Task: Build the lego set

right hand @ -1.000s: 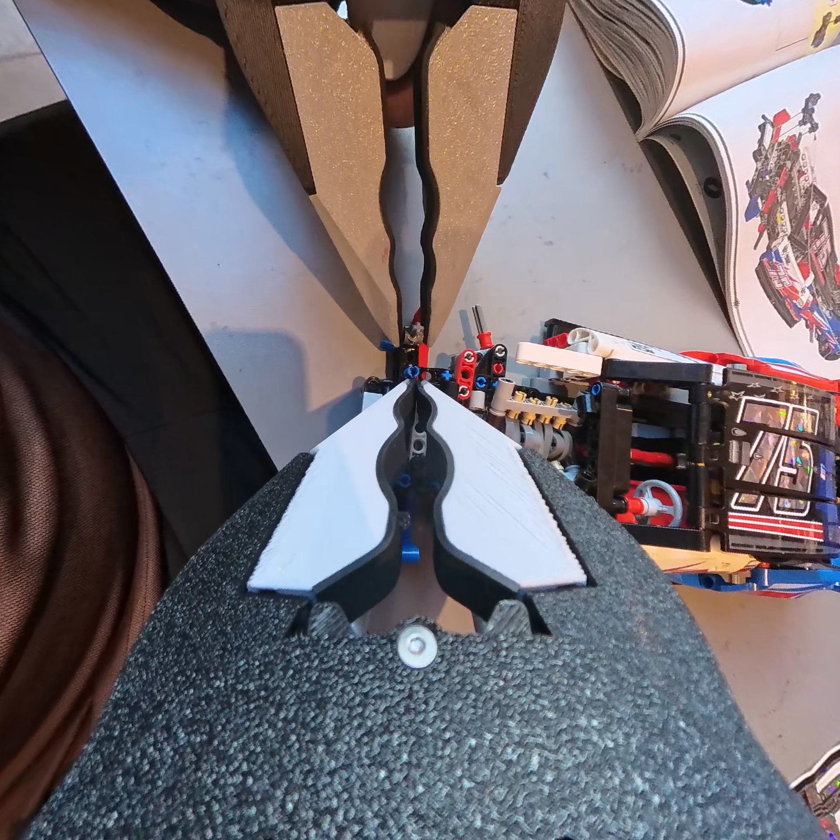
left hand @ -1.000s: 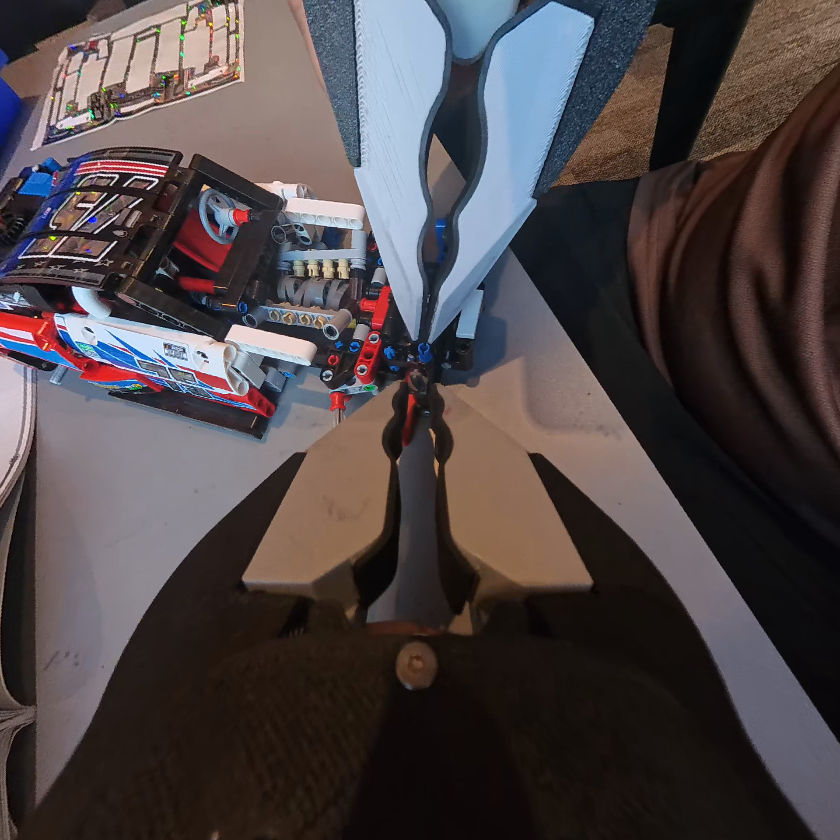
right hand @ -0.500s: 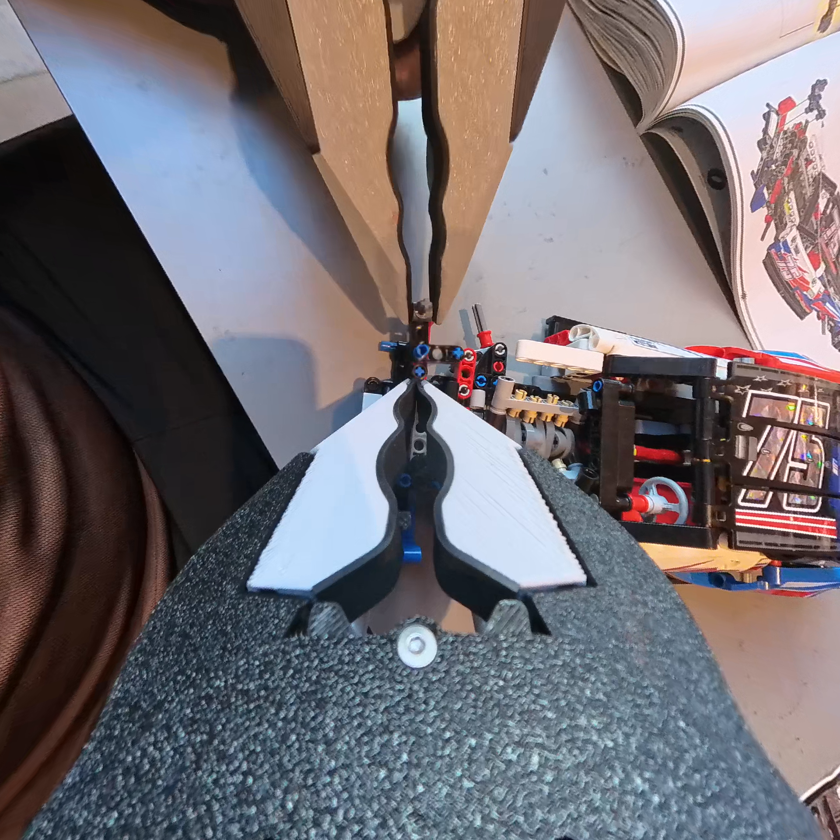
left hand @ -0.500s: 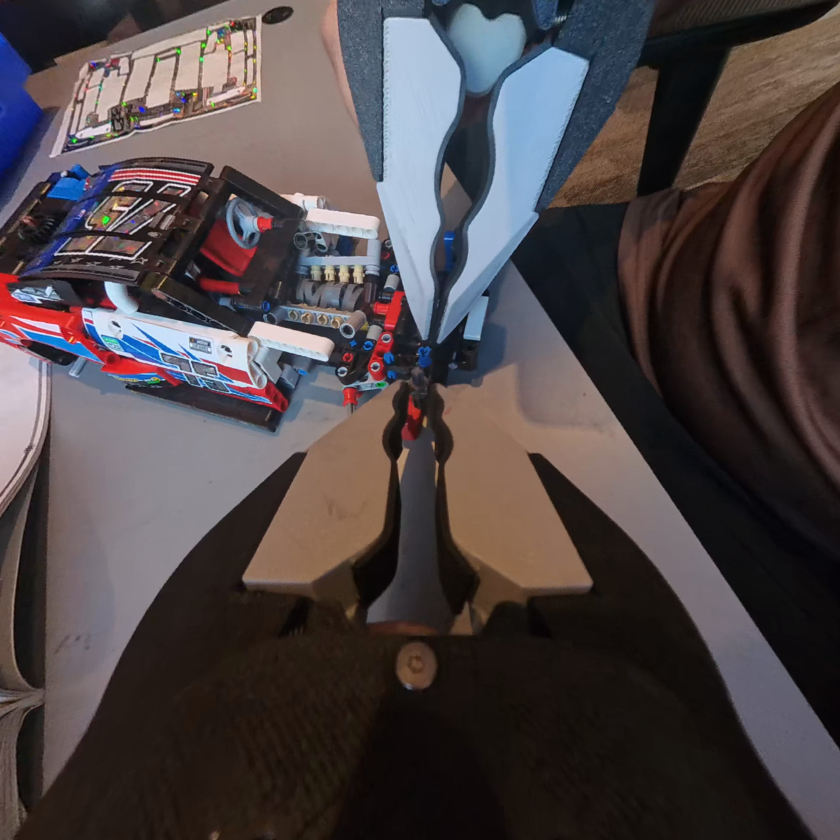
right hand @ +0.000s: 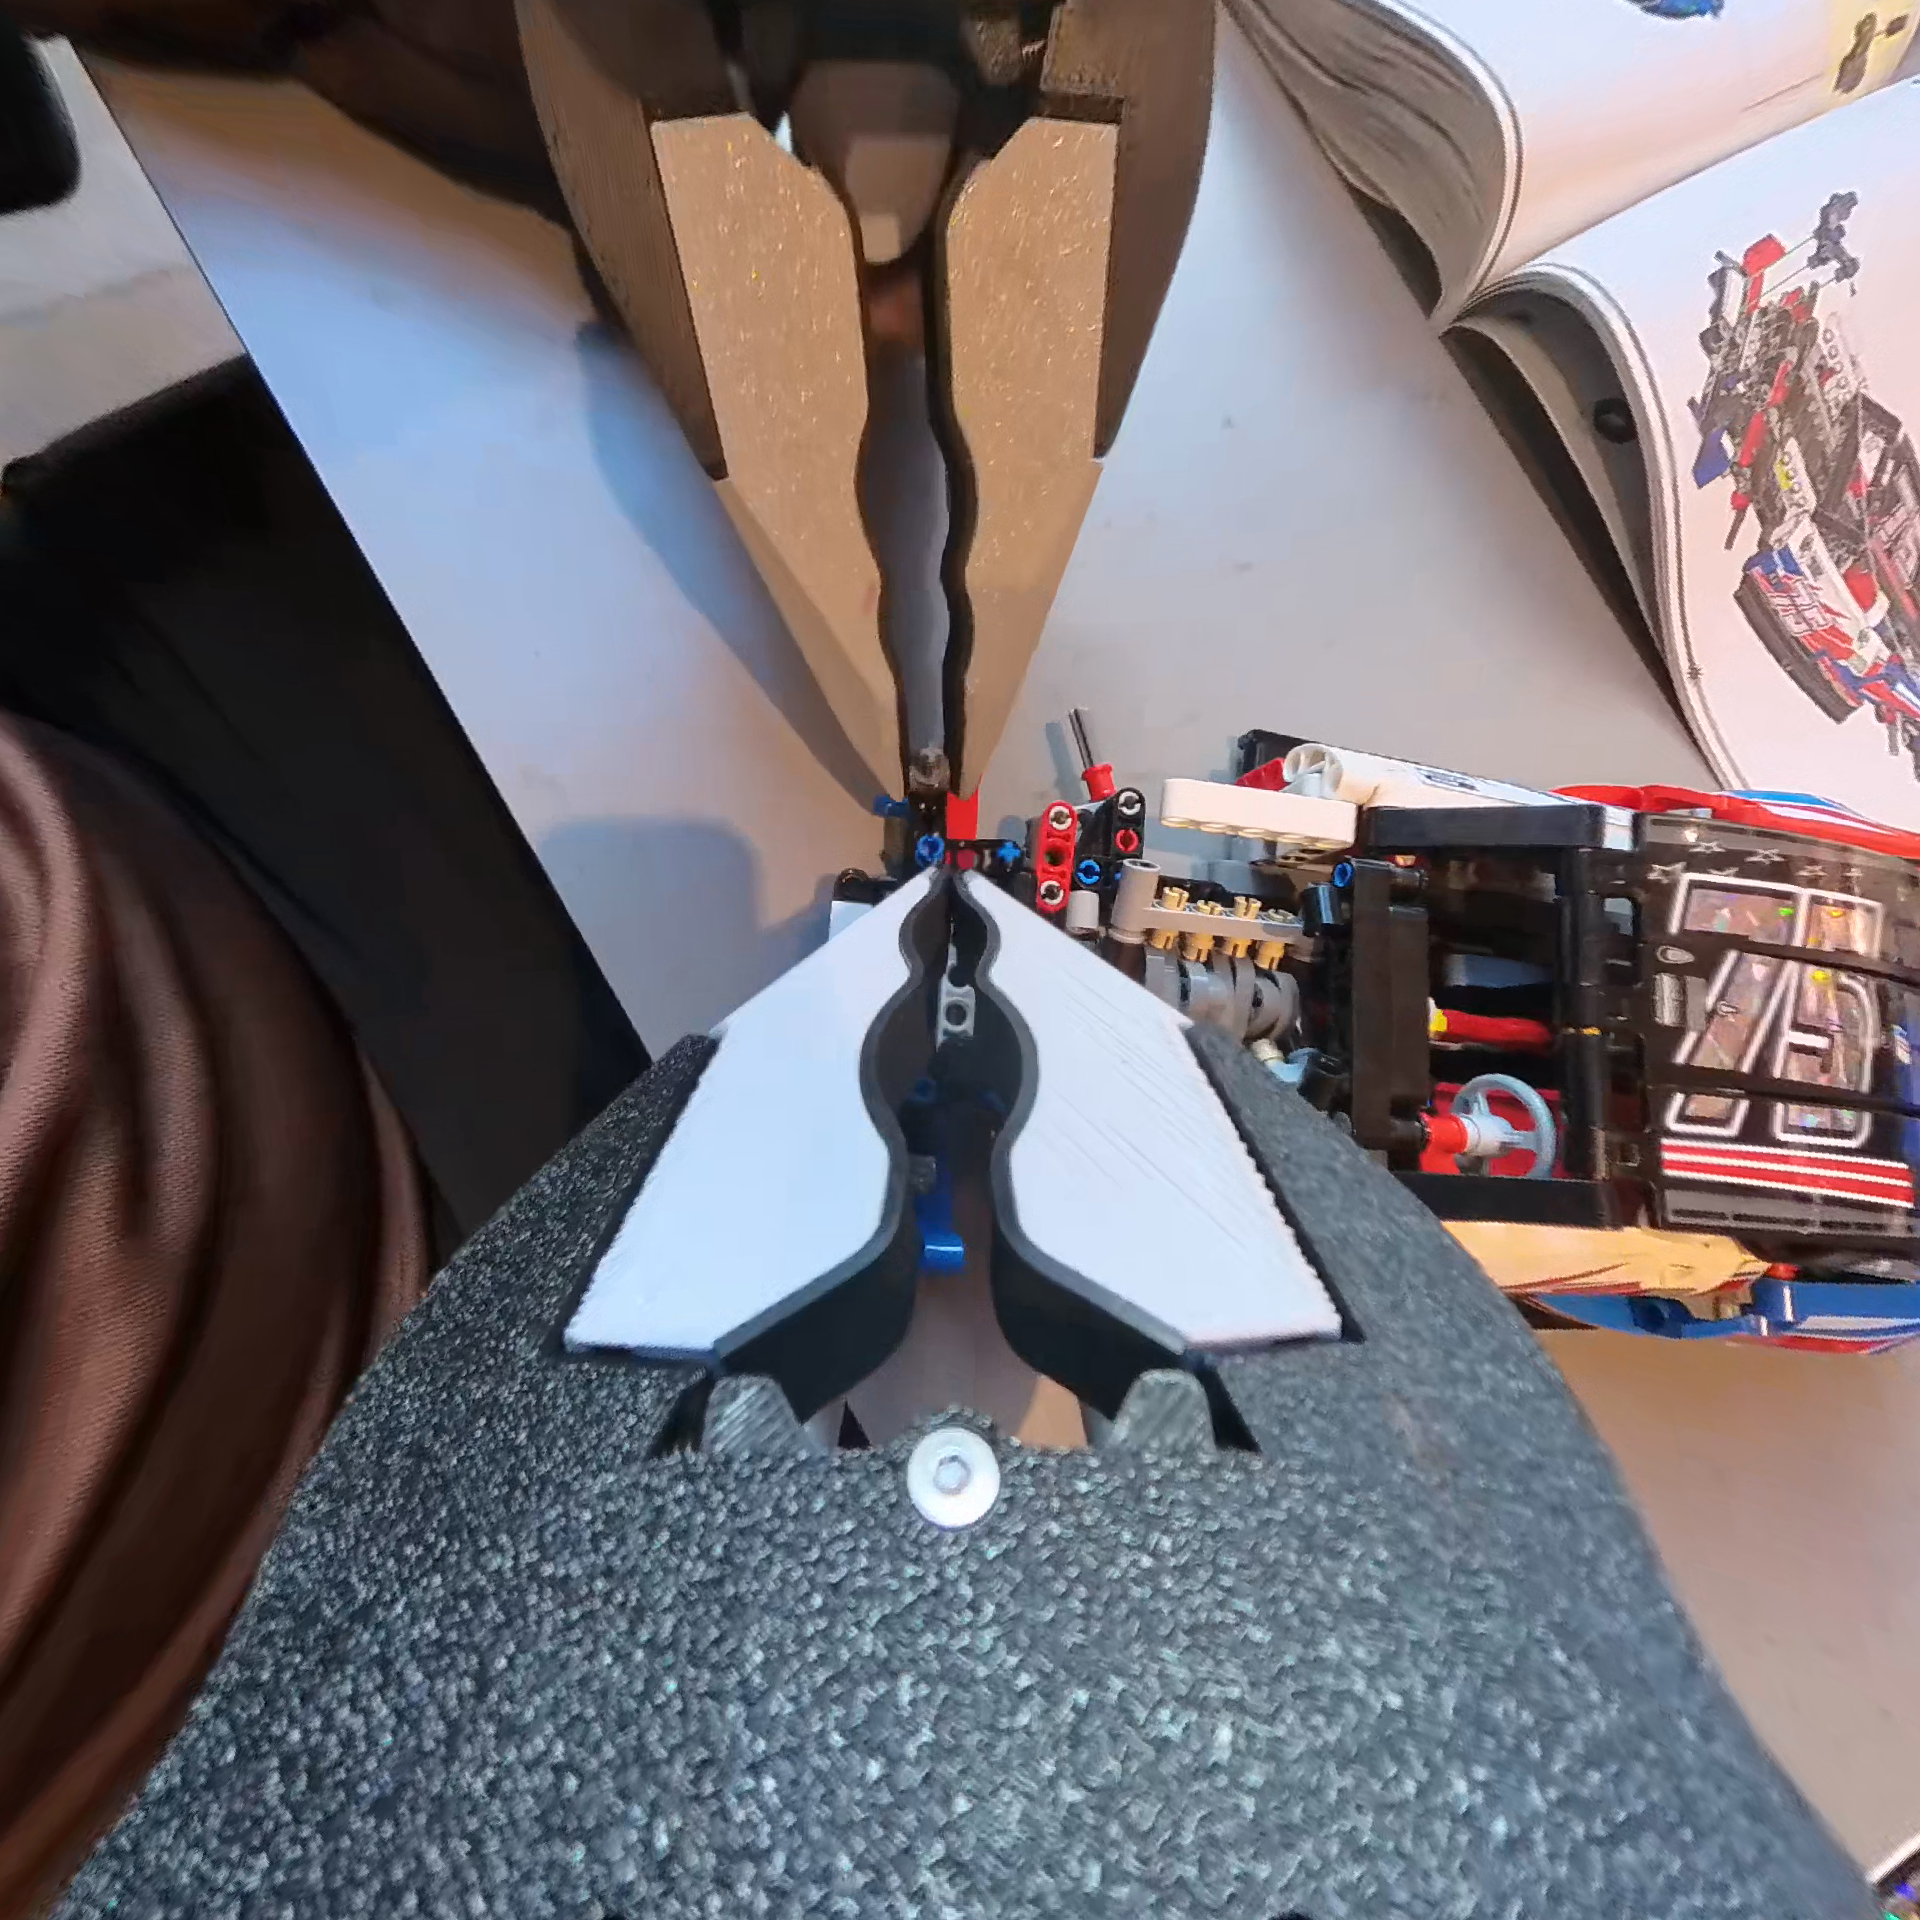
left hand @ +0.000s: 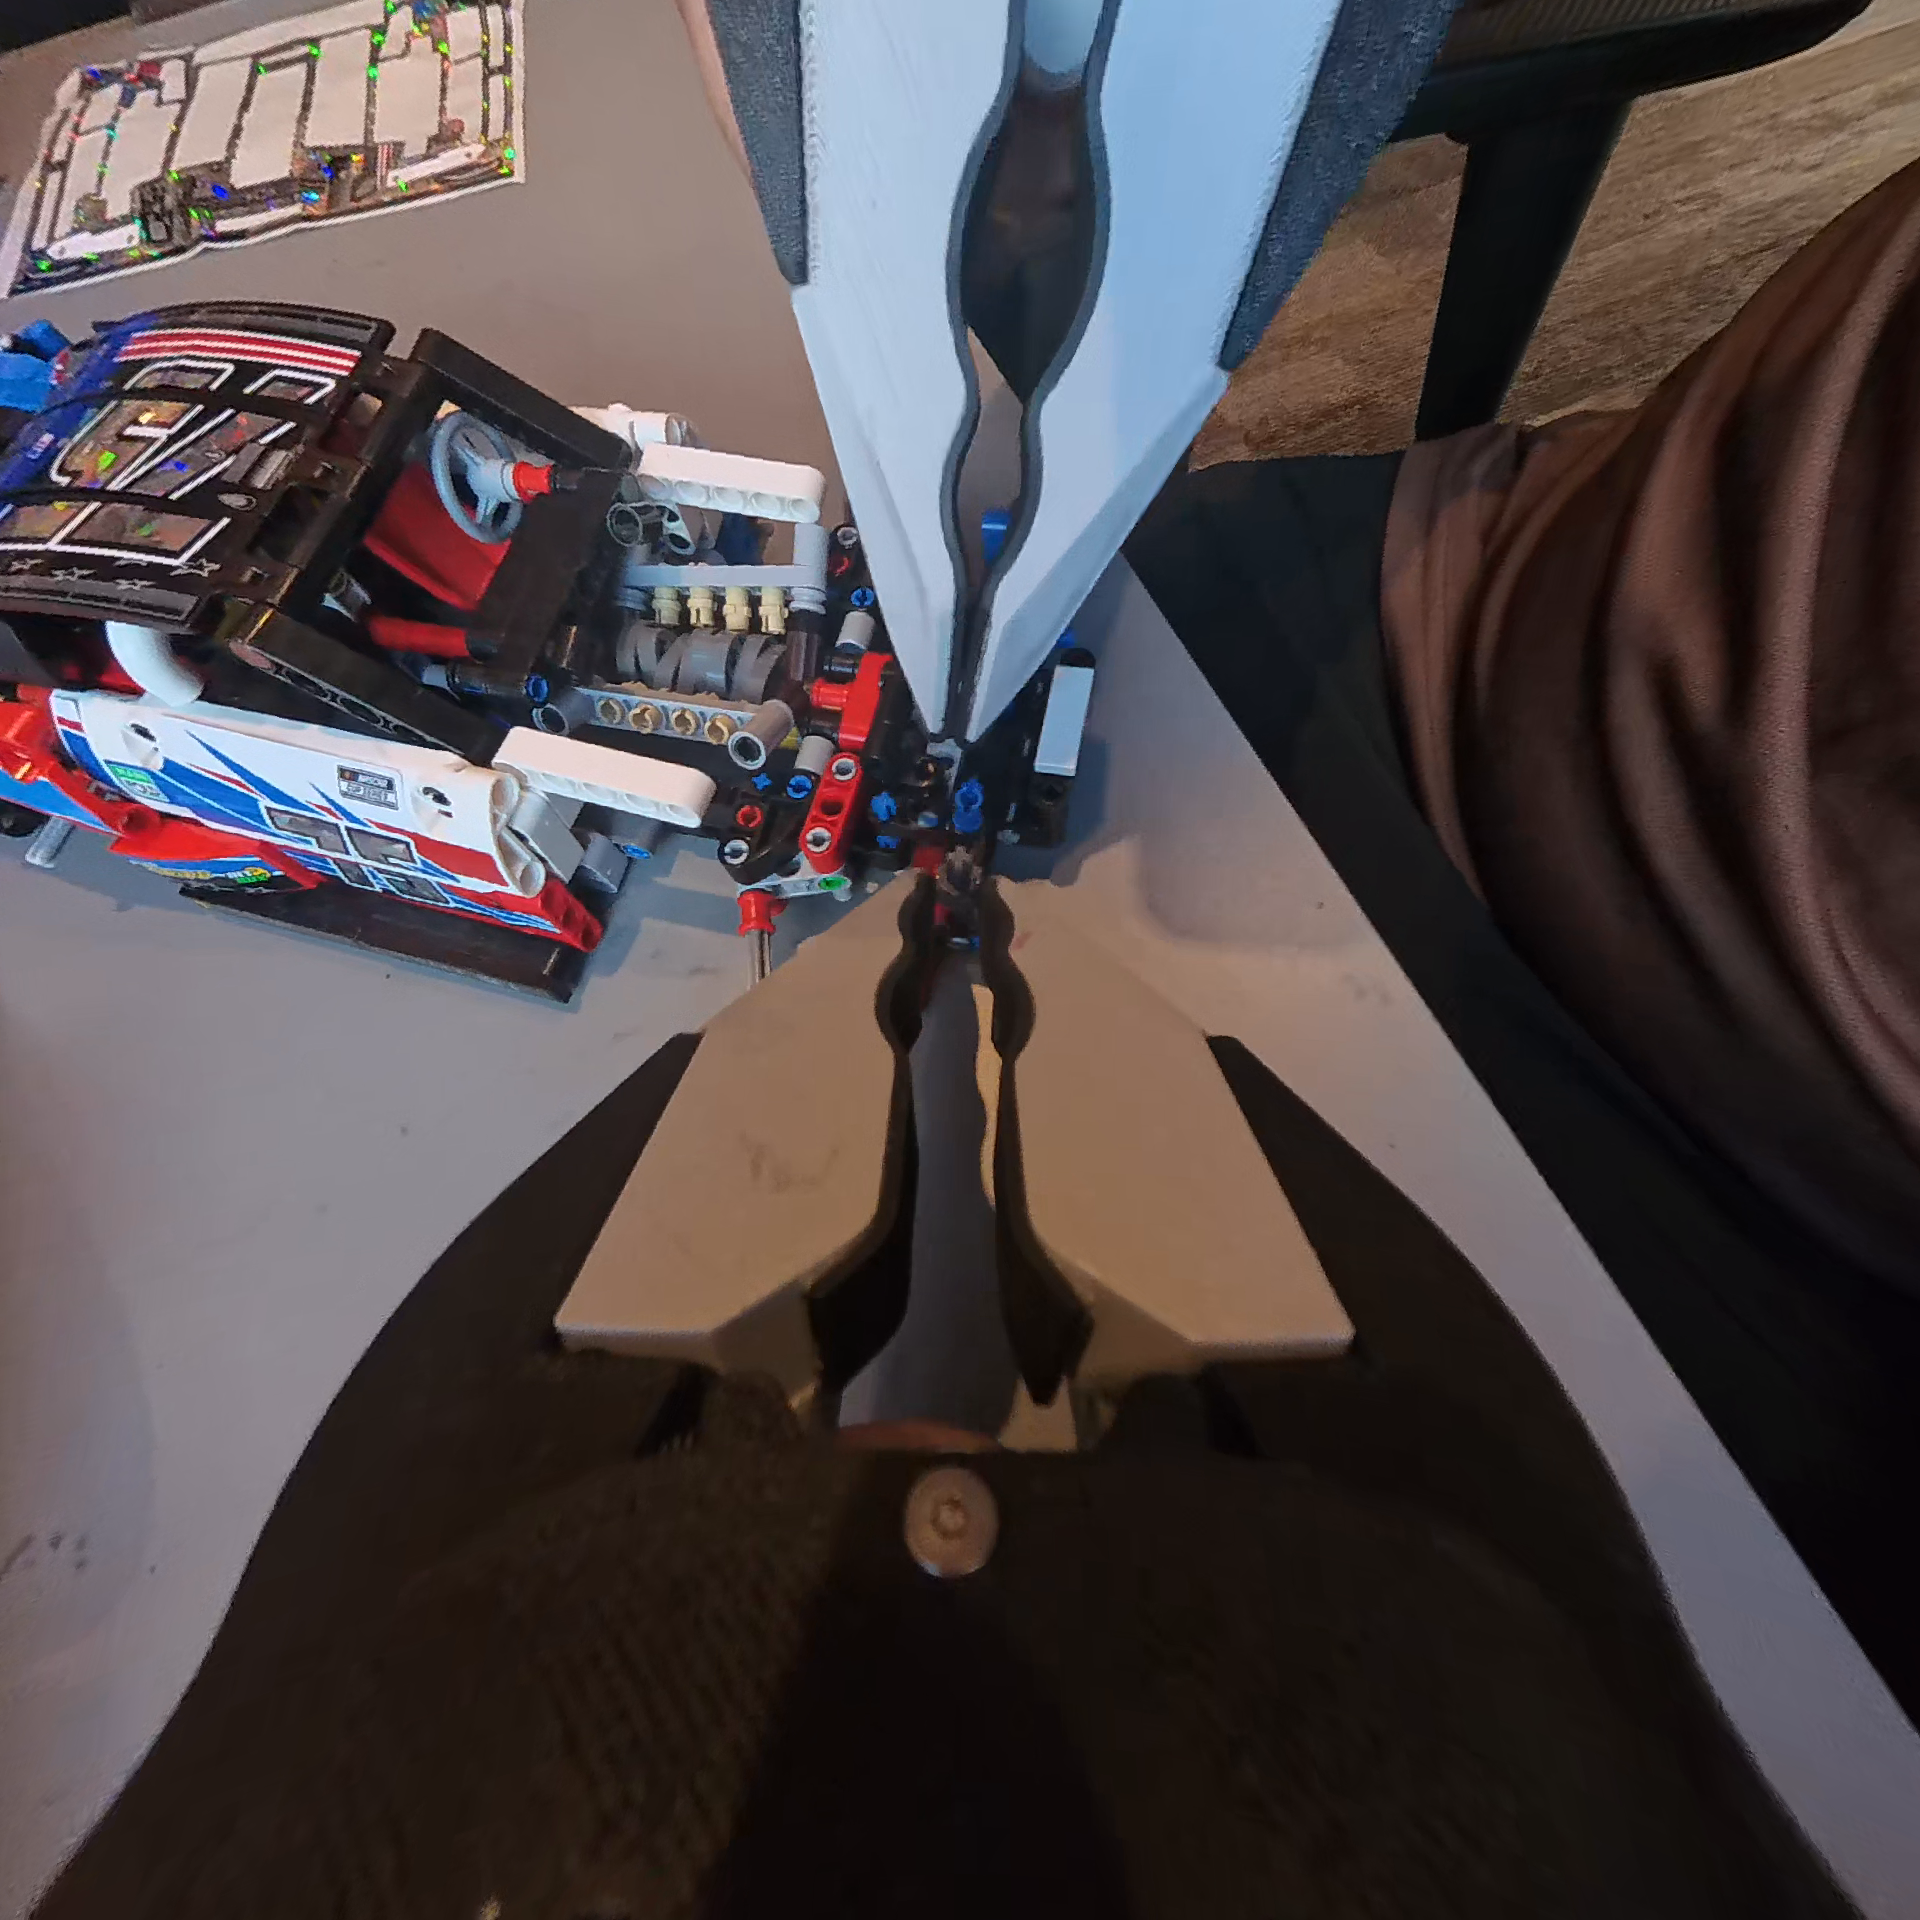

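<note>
Closing back in on the car's (left hand: 343,665) open front end, the left hand-held gripper (left hand: 951,894) now has its tips against the frame again; half a second ago they hung a little off it. Its jaws are pressed almost together, pinching a small red-and-grey piece (right hand: 940,795) at the frame's edge. The right hand-held gripper (right hand: 948,883) has kept its place opposite, tips nearly closed on the black front frame (left hand: 997,810), bracing it. The car lies on its side on the tabletop (left hand: 312,1143), close to the edge near the person. This reads as the piece being pushed home into the frame; whether it is fully seated I cannot tell. The open booklet (right hand: 1558,208) lies beyond, the sticker sheet (left hand: 270,114) farther off.
</note>
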A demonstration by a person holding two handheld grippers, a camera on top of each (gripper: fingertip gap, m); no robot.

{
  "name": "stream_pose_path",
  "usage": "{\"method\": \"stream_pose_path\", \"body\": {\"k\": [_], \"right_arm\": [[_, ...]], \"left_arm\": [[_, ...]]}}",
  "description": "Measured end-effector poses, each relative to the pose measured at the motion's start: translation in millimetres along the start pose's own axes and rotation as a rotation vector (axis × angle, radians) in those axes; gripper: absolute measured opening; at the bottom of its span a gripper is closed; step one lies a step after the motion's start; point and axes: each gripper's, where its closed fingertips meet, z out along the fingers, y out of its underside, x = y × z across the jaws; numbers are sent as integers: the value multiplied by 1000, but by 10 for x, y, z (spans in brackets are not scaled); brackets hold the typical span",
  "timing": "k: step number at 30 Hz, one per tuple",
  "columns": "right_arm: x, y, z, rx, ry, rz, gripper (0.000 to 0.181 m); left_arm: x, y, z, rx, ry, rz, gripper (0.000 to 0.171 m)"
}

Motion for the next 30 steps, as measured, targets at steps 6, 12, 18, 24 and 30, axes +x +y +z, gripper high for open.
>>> {"method": "stream_pose_path", "body": {"k": [6,12,18,24,30], "right_arm": [[-28,50,71,-37,5,-42,0],[-41,52,98,-77,-3,-58,0],[-46,70,109,-171,-56,-39,0],[-69,78,116,-239,-174,73,0],[-66,66,148,-272,-165,63,0]], "left_arm": [[-5,-2,5,1,3,-6,4],[-10,8,0,-1,10,-17,5],[-13,7,1,2,22,-28,5],[-8,21,-2,-14,6,0,4],[-21,86,5,-54,6,-5,5]]}}
